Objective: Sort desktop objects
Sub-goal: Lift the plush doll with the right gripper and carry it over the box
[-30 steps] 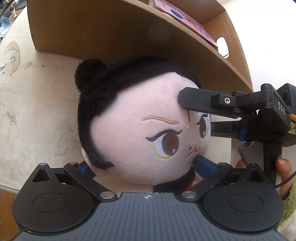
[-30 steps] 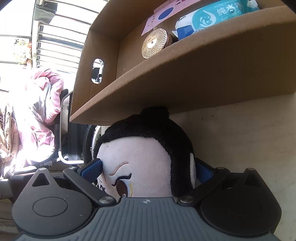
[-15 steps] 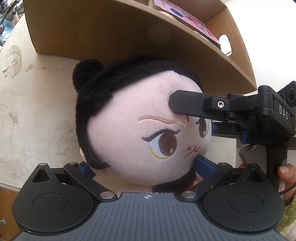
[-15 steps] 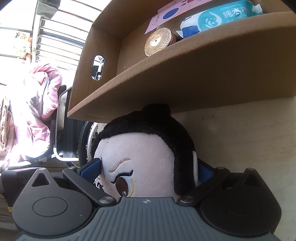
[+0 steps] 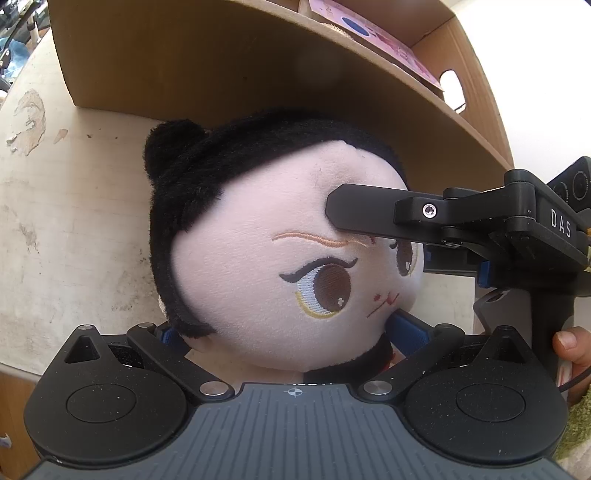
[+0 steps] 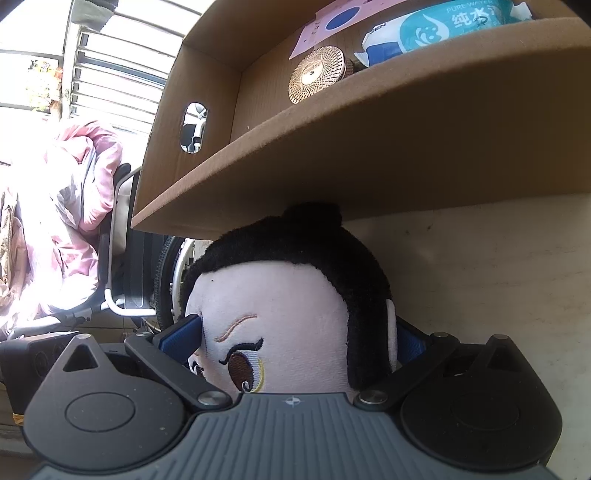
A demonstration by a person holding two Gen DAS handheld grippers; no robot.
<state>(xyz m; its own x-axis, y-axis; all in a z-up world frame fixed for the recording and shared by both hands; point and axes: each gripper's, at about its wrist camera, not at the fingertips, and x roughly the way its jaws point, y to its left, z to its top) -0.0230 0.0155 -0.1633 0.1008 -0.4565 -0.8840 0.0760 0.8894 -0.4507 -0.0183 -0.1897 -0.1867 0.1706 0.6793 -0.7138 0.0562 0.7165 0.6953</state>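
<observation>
A plush doll head [image 5: 258,243] with black hair and a pale pink face fills both views, just in front of a cardboard box [image 5: 221,66]. My left gripper [image 5: 284,332] is shut on the doll at its neck, blue pads on either side. My right gripper [image 6: 295,336] is shut on the doll's head [image 6: 280,314], one pad on the forehead, the other behind the ear. In the left wrist view the right gripper's black finger [image 5: 369,214] presses on the forehead.
The cardboard box [image 6: 369,155] stands on a worn pale tabletop [image 5: 66,221]. It holds a wet-wipes pack [image 6: 443,29], a round woven coaster [image 6: 317,77] and a pink card [image 6: 332,22]. A wheelchair with pink clothing [image 6: 66,221] stands beyond the table.
Both grippers have carried the doll slightly nearer to the box, whose near wall looms larger. Both grips are unchanged.
</observation>
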